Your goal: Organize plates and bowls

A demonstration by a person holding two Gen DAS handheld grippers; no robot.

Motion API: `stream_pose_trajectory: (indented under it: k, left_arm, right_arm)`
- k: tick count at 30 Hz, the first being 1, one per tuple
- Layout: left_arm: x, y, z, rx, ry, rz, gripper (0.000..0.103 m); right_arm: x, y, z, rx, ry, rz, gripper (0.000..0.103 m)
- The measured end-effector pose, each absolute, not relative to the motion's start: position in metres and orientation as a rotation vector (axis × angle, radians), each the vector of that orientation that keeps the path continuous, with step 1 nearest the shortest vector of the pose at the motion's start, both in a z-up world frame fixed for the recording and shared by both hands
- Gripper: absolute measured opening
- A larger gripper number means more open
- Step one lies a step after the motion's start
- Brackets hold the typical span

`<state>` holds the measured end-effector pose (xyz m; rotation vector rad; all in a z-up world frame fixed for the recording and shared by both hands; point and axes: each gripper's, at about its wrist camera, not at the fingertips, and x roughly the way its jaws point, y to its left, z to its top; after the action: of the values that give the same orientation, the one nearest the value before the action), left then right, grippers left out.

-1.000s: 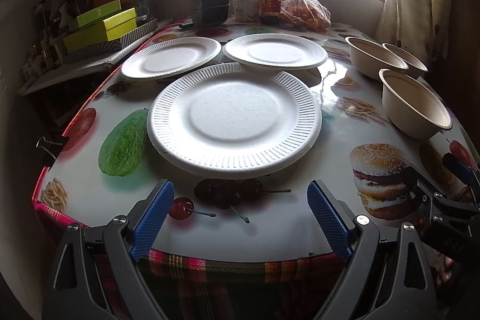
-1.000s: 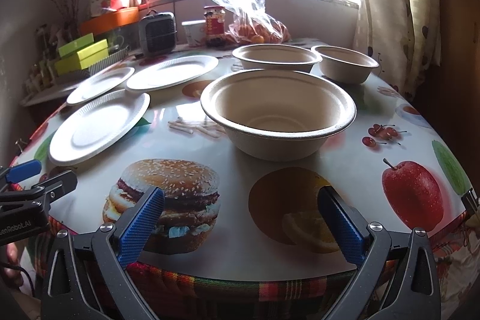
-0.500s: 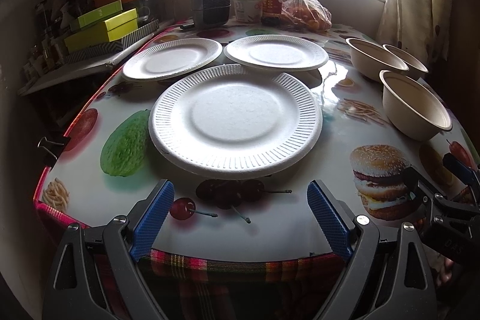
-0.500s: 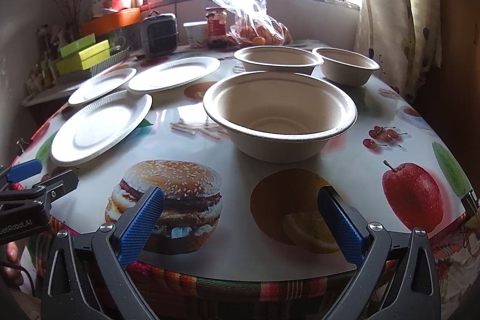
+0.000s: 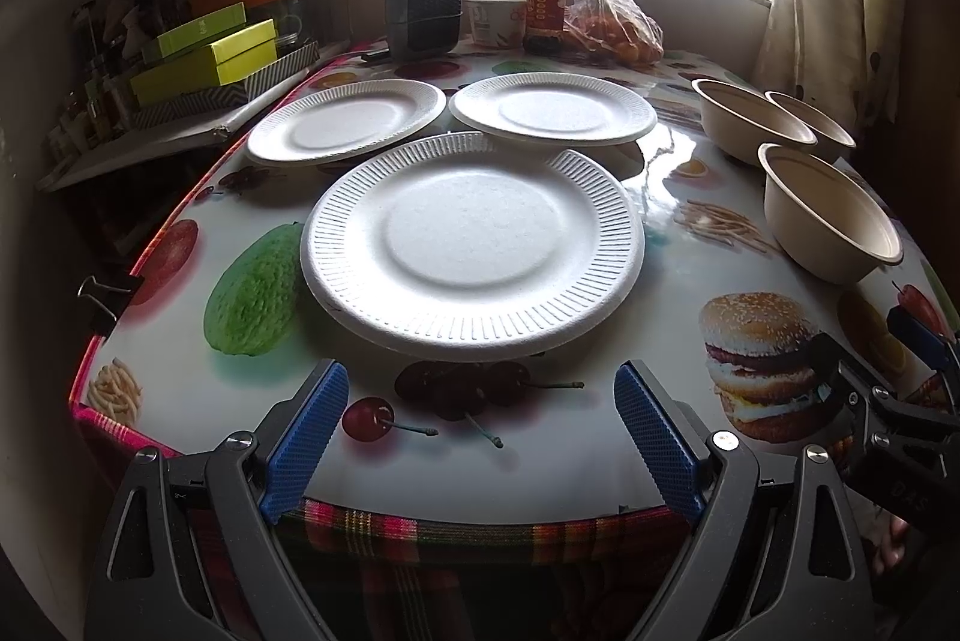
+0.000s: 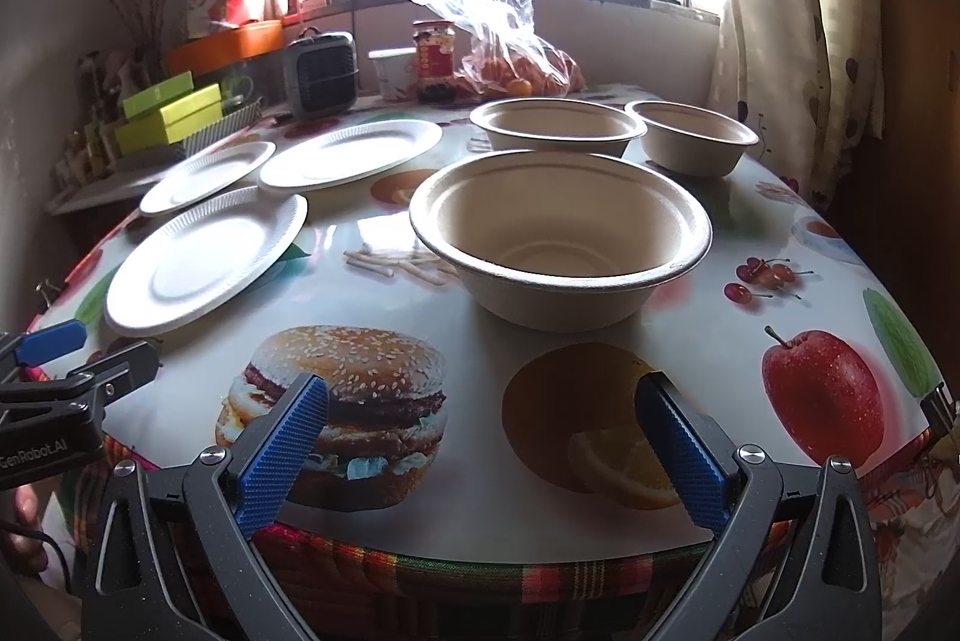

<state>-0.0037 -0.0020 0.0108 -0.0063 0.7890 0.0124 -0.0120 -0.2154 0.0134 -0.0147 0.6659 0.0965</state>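
Observation:
Three white paper plates lie on the printed tablecloth: a near plate (image 5: pixel 474 245) (image 6: pixel 207 260), a far-left plate (image 5: pixel 348 119) (image 6: pixel 210 176) and a far-right plate (image 5: pixel 555 107) (image 6: pixel 354 152). Three beige bowls stand to the right: a near bowl (image 6: pixel 561 233) (image 5: pixel 831 212), a middle bowl (image 6: pixel 555 125) (image 5: pixel 750 119) and a far bowl (image 6: pixel 690 143) (image 5: pixel 810 125). My left gripper (image 5: pixel 480 428) is open and empty, just short of the near plate. My right gripper (image 6: pixel 483 446) is open and empty, in front of the near bowl. Each gripper shows in the other's view.
At the back stand a grey heater (image 5: pixel 423 11), a white tub (image 5: pixel 495 17), a jar (image 5: pixel 545 11) and a plastic bag of oranges (image 5: pixel 606 23). Green boxes (image 5: pixel 204 56) sit on a shelf at left. A curtain (image 6: pixel 804 29) hangs at right. The table's front edge (image 5: pixel 480 521) is below the grippers.
Both grippers have crept slightly forward toward the table. Nothing on the table has moved.

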Motion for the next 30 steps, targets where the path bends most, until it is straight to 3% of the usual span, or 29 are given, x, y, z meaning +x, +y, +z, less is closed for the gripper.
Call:
stream_pose_trajectory:
  k: [15, 30]
  left_arm:
    - [-0.007, -0.001, 0.023, -0.003, 0.759, 0.013, 0.091]
    - [0.014, 0.039, 0.064, -0.077, 0.717, 0.042, 0.091]
  right_arm:
    - [-0.014, -0.217, 0.023, -0.015, 0.63, 0.113, 0.103]
    - [0.016, -0.184, 0.079, -0.033, 0.544, 0.266, 0.103]
